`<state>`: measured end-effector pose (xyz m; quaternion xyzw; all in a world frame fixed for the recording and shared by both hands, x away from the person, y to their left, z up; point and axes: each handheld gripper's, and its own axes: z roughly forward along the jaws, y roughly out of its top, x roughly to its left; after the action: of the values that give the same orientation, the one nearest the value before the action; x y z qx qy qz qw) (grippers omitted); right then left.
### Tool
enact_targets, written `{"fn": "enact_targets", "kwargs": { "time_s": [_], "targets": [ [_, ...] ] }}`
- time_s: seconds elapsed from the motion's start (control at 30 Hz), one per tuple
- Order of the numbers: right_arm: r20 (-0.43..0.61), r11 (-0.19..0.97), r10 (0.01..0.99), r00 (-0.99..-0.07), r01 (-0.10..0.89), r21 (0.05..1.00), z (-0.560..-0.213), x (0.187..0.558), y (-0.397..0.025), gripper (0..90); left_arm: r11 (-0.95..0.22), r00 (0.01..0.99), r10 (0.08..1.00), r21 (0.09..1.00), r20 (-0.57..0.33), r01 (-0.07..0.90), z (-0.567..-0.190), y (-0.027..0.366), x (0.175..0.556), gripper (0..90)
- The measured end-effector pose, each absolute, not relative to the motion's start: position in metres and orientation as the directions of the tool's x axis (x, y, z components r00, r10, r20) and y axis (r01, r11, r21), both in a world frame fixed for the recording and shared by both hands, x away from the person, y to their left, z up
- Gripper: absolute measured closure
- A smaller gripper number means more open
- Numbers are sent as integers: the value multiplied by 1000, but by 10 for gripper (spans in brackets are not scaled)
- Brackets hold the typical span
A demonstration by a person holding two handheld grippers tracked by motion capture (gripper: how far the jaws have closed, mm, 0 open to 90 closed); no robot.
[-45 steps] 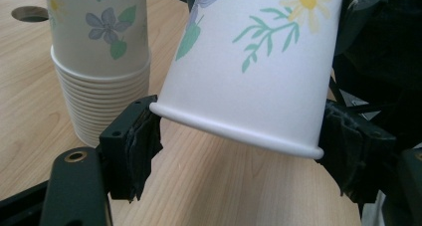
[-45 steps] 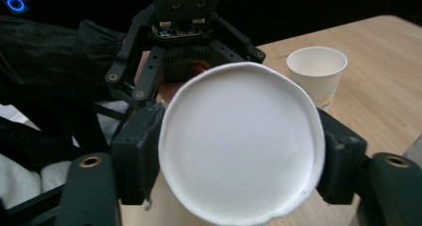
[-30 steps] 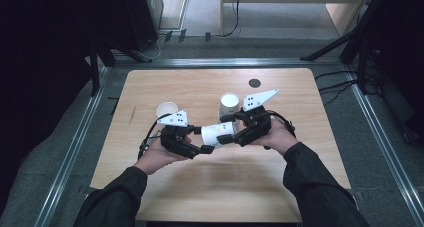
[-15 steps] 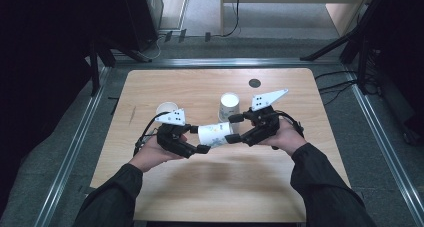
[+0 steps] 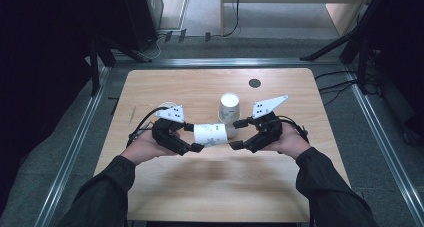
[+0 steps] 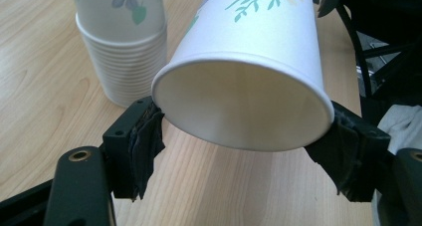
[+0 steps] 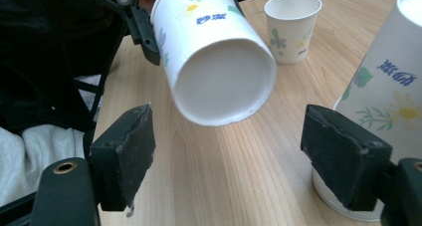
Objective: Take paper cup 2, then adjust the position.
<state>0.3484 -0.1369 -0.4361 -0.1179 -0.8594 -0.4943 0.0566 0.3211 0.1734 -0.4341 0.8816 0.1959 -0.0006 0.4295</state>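
A white paper cup with a flower print (image 5: 210, 134) lies on its side above the table, held between the two hands. My left gripper (image 5: 192, 137) is shut on its rim. In the left gripper view both pads (image 6: 144, 136) press the rim of the cup (image 6: 244, 86), whose mouth faces the camera. My right gripper (image 5: 237, 134) stands open at the cup's base. In the right gripper view the base of the cup (image 7: 224, 81) hangs ahead of my right gripper (image 7: 234, 156), and neither pad (image 7: 124, 151) touches it.
A stack of upside-down paper cups (image 5: 230, 107) stands just behind the held cup; the same stack (image 6: 122, 47) (image 7: 388, 101) is close by in both gripper views. A single upright cup (image 7: 291, 27) stands behind the left hand. A dark round hole (image 5: 254, 82) marks the far table.
The held cup and my left gripper have shifted slightly left. The right hand has drawn slightly to the right, away from the cup's base.
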Motion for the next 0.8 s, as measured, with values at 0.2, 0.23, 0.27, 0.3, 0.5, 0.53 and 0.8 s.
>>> {"fn": "enact_targets", "kwargs": {
  "time_s": [0.2, 0.23, 0.27, 0.3, 0.5, 0.53, 0.8],
  "targets": [
    [178, 520, 173, -969, 243, 819, -441, 346, -134, 219, -599, 922, 351, 718, -162, 354, -435, 177, 325, 247],
    [175, 524, 172, -969, 241, 817, -442, 346, -134, 219, -608, 923, 350, 711, -159, 353, -435, 177, 325, 247],
    [173, 527, 173, -969, 240, 815, -443, 346, -133, 219, -614, 924, 349, 707, -158, 353, -434, 177, 325, 247],
    [171, 531, 175, -970, 239, 813, -443, 346, -132, 219, -623, 924, 349, 697, -158, 355, -434, 177, 325, 247],
    [147, 562, 184, -972, 227, 796, -447, 343, -125, 211, -698, 932, 344, 633, -115, 336, -428, 174, 328, 246],
    [139, 564, 187, -973, 222, 795, -447, 343, -124, 211, -709, 931, 348, 619, -108, 337, -427, 174, 328, 245],
    [128, 583, 182, -975, 212, 785, -451, 342, -114, 209, -778, 934, 348, 532, -79, 335, -421, 164, 331, 244]
  ]
}}
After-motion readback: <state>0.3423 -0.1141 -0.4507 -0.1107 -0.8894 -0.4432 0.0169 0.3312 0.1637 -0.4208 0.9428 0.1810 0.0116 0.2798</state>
